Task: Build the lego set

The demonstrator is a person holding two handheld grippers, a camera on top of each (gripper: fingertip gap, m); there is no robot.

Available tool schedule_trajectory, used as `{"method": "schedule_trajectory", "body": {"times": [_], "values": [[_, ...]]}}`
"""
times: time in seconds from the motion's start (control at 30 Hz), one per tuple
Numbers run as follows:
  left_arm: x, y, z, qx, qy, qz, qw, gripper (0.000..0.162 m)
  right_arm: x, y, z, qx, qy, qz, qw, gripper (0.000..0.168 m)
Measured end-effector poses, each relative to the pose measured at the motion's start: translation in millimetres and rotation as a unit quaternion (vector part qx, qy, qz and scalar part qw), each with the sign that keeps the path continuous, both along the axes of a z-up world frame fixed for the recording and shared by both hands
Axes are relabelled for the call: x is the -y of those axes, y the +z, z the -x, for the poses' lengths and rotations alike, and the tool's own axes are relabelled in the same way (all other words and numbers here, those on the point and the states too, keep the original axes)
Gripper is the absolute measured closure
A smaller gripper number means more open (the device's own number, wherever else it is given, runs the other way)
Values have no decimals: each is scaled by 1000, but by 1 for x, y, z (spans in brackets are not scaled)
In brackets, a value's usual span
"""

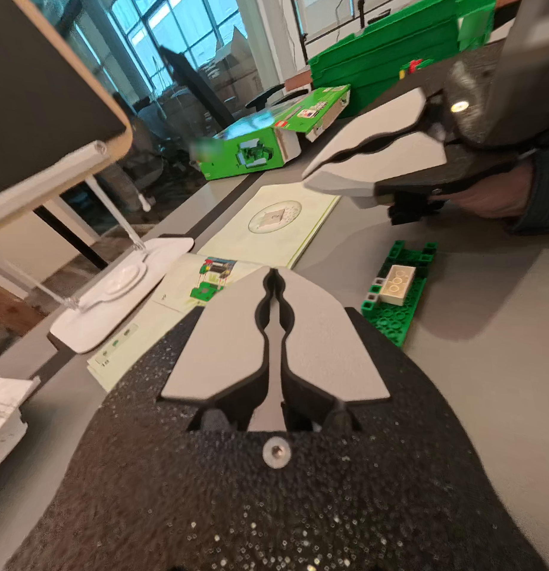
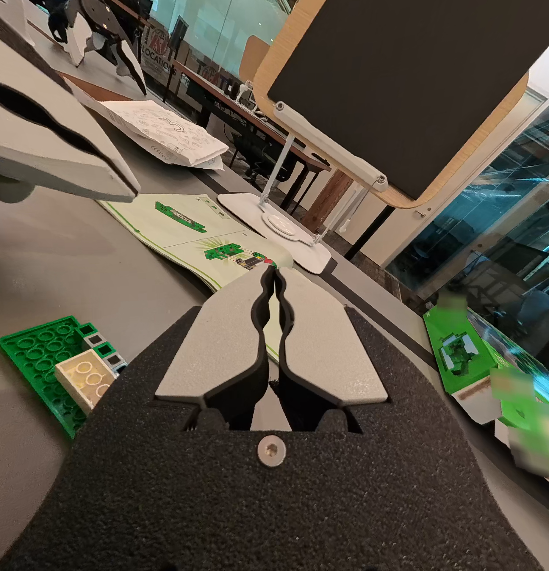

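A green lego assembly (image 1: 396, 296) lies upside down on the grey table, with a cream brick (image 1: 397, 283) on it. It also shows at the lower left of the right wrist view (image 2: 41, 355), cream brick (image 2: 81, 377) partly behind my gripper's body. My left gripper (image 1: 273, 272) is shut and empty, above the open instruction booklet (image 1: 211, 278), left of the assembly. My right gripper (image 2: 273, 272) is shut and empty, above the booklet's edge (image 2: 186, 228). In the left wrist view it (image 1: 310, 176) hovers above the table, held by a hand (image 1: 495, 191).
A white lamp base (image 1: 118, 293) with a large shade (image 2: 406, 77) stands left of the booklet. Green lego boxes (image 1: 251, 151) and a green crate (image 1: 390, 58) sit at the far edge. A white paper bag (image 2: 168, 136) lies farther back. The left tips stand about 10 centimetres off the cream brick (image 1: 397, 283). Seen from the right wrist view (image 2: 84, 374) as well.
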State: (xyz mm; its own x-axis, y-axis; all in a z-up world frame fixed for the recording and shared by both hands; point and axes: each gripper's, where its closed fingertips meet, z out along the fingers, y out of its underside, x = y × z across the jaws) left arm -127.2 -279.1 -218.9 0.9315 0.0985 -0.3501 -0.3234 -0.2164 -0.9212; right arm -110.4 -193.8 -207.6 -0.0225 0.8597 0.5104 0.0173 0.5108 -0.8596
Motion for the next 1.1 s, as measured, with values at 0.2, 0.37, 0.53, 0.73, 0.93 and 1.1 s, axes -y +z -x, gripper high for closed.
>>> {"method": "schedule_trajectory", "body": {"times": [0.2,0.37,0.53,0.73,0.93,1.1], "values": [[11,6,-61,-54,-49,7,997,162,5,3,-1,-6,0,-17,1000,168],[58,9,-57,-72,13,9,997,162,0,3,-1,-7,-7,2,1000,168],[131,3,21,-45,163,24,985,162,-2,2,0,-7,-8,10,1000,168],[166,-35,76,108,137,119,977,148,-2,2,0,-8,-6,14,1000,168],[168,-72,88,179,95,219,954,145,-4,2,0,-8,-7,19,1000,168],[165,-76,92,179,91,242,949,146,-4,2,0,-8,-5,19,1000,168]]}}
